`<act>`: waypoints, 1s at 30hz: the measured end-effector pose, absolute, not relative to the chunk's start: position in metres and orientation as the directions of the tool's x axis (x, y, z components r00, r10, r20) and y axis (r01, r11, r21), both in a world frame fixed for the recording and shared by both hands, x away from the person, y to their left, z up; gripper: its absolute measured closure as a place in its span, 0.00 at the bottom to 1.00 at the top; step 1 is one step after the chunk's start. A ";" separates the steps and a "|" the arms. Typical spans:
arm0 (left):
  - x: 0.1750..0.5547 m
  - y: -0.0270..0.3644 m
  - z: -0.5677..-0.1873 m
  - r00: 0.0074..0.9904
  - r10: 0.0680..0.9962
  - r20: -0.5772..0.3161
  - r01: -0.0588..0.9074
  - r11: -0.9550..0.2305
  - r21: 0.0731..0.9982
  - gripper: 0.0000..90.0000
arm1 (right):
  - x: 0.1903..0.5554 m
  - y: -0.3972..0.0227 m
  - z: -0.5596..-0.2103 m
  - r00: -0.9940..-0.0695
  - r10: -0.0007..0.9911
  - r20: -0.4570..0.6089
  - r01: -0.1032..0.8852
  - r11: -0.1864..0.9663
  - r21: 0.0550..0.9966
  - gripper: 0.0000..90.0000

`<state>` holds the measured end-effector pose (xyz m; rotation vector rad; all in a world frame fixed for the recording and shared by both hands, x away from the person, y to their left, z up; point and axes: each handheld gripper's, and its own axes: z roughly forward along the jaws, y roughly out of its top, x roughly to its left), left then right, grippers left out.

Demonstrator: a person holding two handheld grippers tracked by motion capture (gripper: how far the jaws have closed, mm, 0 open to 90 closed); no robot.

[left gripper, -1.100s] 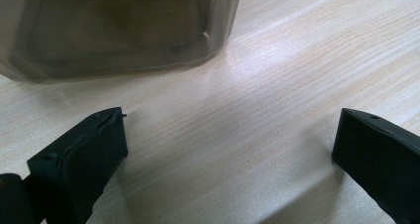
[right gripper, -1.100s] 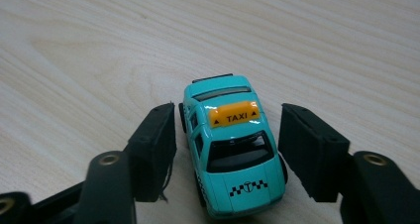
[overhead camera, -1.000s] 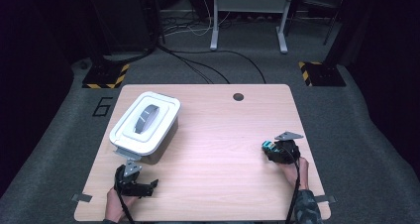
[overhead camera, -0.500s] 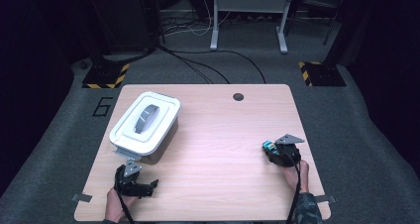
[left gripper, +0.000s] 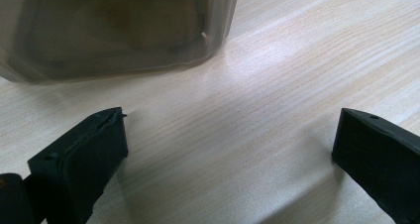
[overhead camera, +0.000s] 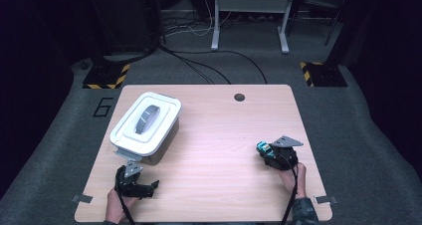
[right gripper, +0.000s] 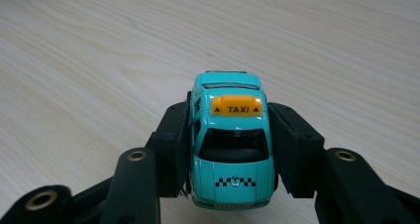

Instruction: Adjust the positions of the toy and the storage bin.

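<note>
Light wooden table [overhead camera: 209, 135], grey carpet floor [overhead camera: 59, 135], black cables [overhead camera: 199, 68], dark surroundings

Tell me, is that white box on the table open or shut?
Shut: the white box has its lid seated flat on top, handle across the middle.

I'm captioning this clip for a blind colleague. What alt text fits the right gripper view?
A turquoise toy taxi with an orange TAXI roof sign sits clamped between the two black jaws of the right gripper, one pad against each side of the car. Behind it lies the pale wooden table.
</note>
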<state>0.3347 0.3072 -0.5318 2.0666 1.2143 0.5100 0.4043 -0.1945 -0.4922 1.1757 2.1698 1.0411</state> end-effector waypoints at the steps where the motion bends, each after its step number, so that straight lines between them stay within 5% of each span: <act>1: 0.335 0.307 -0.532 0.489 0.873 -0.005 0.607 -0.336 0.720 0.00 | 0.404 -0.195 -0.492 -0.530 0.847 -0.039 0.500 0.349 0.793 0.58; 30: 0.335 0.307 -0.532 0.490 0.872 -0.004 0.607 -0.338 0.720 0.00 | 0.372 -0.058 -0.472 -0.788 0.615 -0.036 0.344 0.488 0.802 0.58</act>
